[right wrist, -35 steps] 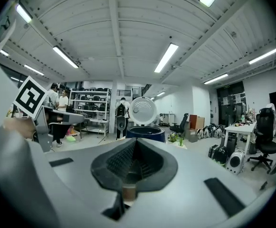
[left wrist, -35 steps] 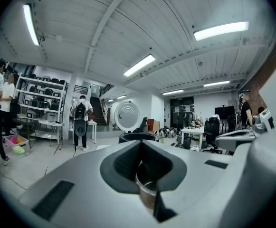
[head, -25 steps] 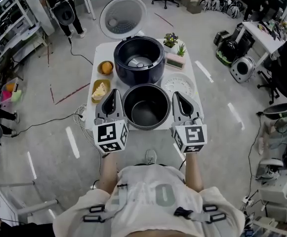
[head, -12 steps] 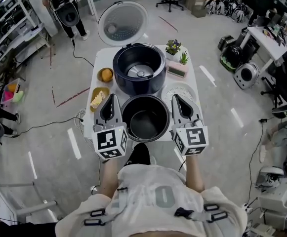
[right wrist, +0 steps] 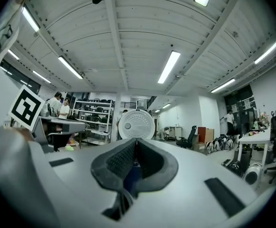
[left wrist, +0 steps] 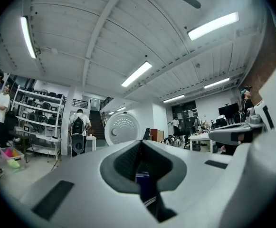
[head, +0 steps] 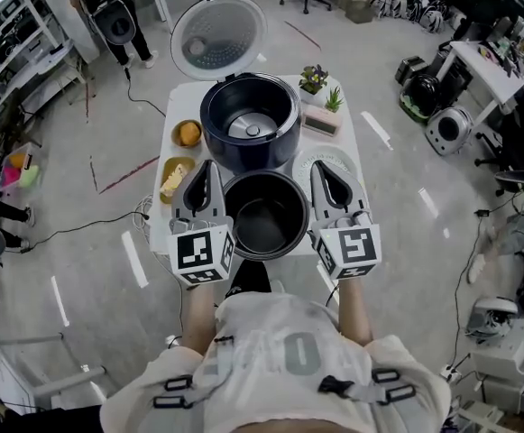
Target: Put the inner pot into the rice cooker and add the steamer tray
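Observation:
The dark inner pot [head: 264, 215] hangs between my two grippers, just in front of the open rice cooker [head: 248, 115], and its near side overhangs the table's front edge. My left gripper [head: 205, 168] is shut at the pot's left rim and my right gripper [head: 321, 168] is shut at its right rim. Both point level toward the cooker. The white perforated steamer tray [head: 332, 161] lies on the table at the right, partly hidden by the right gripper. In the left gripper view the jaw tips [left wrist: 140, 144] meet; in the right gripper view the jaw tips [right wrist: 136, 141] meet too.
The cooker's round lid [head: 218, 36] stands open behind it. On the white table [head: 182, 97] two yellow dishes of food [head: 188, 133] [head: 177, 180] sit at the left. Small plants [head: 314, 78] and a pink box [head: 320, 122] stand at the back right. People, shelves and desks are around.
The pot and both grippers have come a little toward me and up together, so the pot looks larger and now overhangs the table's front edge. Both grippers stay shut.

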Action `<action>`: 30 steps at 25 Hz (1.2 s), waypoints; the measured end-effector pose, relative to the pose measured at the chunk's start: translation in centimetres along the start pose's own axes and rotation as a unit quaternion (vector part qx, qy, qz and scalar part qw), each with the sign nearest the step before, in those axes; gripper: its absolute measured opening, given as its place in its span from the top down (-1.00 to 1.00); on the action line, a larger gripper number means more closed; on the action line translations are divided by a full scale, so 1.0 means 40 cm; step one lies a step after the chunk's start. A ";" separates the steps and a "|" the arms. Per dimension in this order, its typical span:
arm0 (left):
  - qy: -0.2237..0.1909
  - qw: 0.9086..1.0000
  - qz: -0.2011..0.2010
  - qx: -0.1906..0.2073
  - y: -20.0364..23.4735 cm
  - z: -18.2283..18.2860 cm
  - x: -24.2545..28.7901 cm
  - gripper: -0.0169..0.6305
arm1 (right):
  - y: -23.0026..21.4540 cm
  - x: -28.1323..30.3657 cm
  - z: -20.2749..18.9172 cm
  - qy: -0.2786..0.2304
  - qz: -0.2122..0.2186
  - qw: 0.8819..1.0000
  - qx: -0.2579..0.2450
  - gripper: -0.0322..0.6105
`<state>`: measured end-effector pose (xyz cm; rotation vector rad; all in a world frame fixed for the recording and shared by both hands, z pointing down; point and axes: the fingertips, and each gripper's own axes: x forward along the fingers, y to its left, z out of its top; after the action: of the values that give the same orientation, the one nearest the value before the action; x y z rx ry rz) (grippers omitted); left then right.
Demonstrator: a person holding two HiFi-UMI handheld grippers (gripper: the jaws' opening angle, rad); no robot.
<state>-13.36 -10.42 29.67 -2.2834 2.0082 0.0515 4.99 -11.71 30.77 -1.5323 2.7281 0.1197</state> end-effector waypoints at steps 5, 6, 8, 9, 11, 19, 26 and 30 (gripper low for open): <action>-0.014 1.000 -0.004 0.002 0.002 0.023 0.005 0.88 | 0.002 0.002 0.014 -0.003 0.013 1.000 0.007 0.83; -0.018 1.000 -0.010 -0.003 0.001 0.031 0.006 0.87 | 0.008 0.004 0.020 -0.008 0.024 1.000 0.012 0.63; -0.028 0.999 -0.032 -0.023 -0.006 0.045 0.012 0.42 | 0.021 0.006 0.040 -0.030 0.050 0.998 0.036 -0.22; -0.032 0.998 -0.040 -0.035 -0.008 0.050 0.014 0.01 | 0.021 0.006 0.051 -0.044 0.056 0.996 0.055 -0.37; -0.037 0.997 -0.042 -0.050 -0.002 0.053 0.014 0.00 | 0.010 0.005 0.061 -0.060 0.055 0.992 0.094 -0.37; -0.032 0.996 -0.036 -0.080 0.039 0.037 -0.003 0.00 | -0.019 0.005 0.041 -0.042 0.057 0.990 0.123 -0.37; -0.006 0.989 -0.053 -0.140 0.085 -0.001 -0.011 0.00 | -0.049 -0.009 0.002 -0.014 0.066 0.987 0.145 -0.37; 0.014 0.974 -0.079 -0.211 0.103 -0.057 -0.031 0.00 | -0.068 -0.031 -0.051 0.001 0.071 0.977 0.200 -0.37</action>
<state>-17.68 -9.93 31.83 -2.6972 1.9734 0.4788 8.02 -12.22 32.70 -1.2273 2.6437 -0.4065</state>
